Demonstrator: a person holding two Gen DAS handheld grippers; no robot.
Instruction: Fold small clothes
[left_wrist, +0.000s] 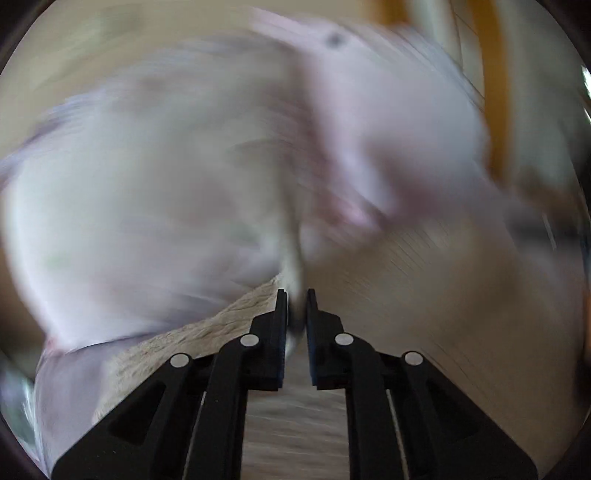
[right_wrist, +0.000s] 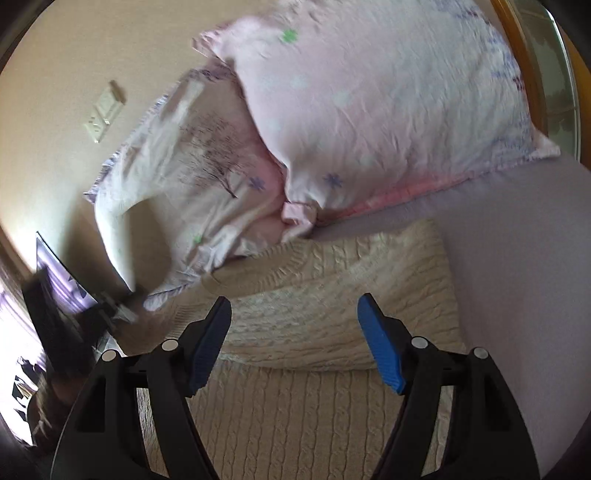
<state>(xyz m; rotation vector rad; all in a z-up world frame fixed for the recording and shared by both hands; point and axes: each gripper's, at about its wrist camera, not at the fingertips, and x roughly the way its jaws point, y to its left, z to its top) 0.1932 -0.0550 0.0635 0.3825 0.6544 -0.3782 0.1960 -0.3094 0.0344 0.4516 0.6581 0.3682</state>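
Observation:
A cream cable-knit sweater (right_wrist: 317, 295) lies on the bed, partly folded over itself. My right gripper (right_wrist: 295, 314) is open and empty just above it, its blue pads (right_wrist: 376, 339) spread wide. In the right wrist view my left gripper (right_wrist: 122, 310) is at the far left, pulling a cream strip of the sweater (right_wrist: 114, 221) up. In the blurred left wrist view my left gripper (left_wrist: 295, 306) is shut on a thin fold of the cream sweater (left_wrist: 207, 328).
Two pink floral pillows (right_wrist: 388, 110) (right_wrist: 207, 177) lie at the head of the bed. The lilac sheet (right_wrist: 517, 258) spreads to the right. A beige wall with a switch plate (right_wrist: 105, 110) is behind, and a wooden bed frame (right_wrist: 517, 44) is at the right.

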